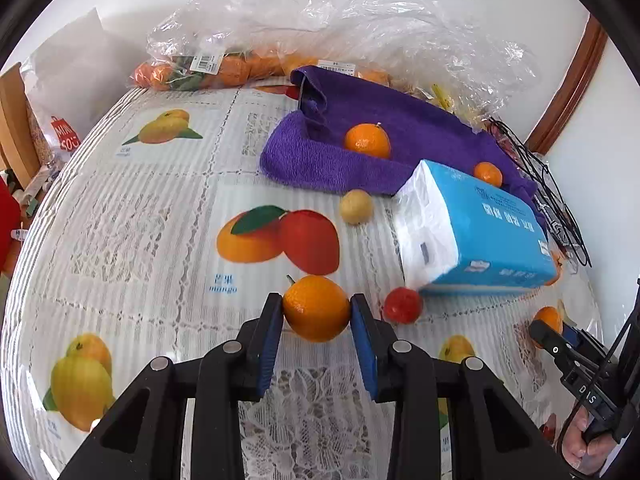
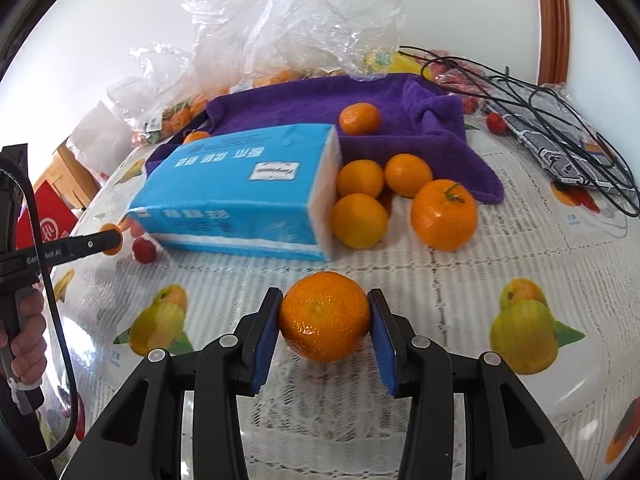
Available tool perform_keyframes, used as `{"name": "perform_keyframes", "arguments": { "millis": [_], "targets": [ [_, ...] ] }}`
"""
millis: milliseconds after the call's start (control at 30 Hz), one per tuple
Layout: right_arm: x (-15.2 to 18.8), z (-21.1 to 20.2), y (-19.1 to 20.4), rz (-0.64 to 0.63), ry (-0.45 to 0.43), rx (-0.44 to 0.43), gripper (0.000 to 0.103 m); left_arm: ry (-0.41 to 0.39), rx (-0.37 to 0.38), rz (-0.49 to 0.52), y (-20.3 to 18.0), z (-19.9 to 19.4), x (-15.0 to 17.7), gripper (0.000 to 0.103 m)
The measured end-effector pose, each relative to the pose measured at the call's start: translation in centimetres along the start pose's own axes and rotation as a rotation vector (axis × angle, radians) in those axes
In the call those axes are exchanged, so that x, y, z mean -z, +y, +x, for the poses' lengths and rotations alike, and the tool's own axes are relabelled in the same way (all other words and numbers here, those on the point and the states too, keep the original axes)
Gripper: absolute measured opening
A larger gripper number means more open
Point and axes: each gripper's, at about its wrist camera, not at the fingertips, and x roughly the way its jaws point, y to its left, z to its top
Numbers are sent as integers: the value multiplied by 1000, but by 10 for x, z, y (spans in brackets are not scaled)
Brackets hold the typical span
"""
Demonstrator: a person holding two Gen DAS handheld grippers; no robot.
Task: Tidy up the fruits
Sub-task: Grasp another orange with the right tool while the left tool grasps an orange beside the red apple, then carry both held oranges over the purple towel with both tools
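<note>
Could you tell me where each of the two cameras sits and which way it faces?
Left wrist: sits on the left gripper, angled down at the table; its pads clamp a mandarin; the right gripper shows at the right edge.
Right wrist: sits on the right gripper, also angled down, clamping another mandarin; a hand shows at left.
Shared: blue tissue pack, purple towel.

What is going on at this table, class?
A person is sorting fruit with two handheld grippers. The left gripper has its jaws shut on one orange, and the right gripper is clamped on another orange. More oranges sit grouped beside a blue tissue pack, partly on a purple towel, and a small red fruit lies loose on the tablecloth.
</note>
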Motion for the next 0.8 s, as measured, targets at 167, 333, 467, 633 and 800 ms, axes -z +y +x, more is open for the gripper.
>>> {"name": "perform_keyframes", "arguments": {
  "millis": [167,333,467,633,800],
  "targets": [
    [5,3,9,-37,-2,15,43,-15,-6,1,-1,3,8,33],
    [4,6,10,-37,-4,21,43,-40,9,-7,-1,8,9,33],
    [4,8,10,-40,-2,30,43,-66,3,3,-4,8,11,33],
    [4,8,10,-39,-1,31,43,-103,-3,-3,-5,8,14,33],
    [4,8,6,-21,-2,9,44,-123,2,-25,-3,7,16,33]
  ]
}}
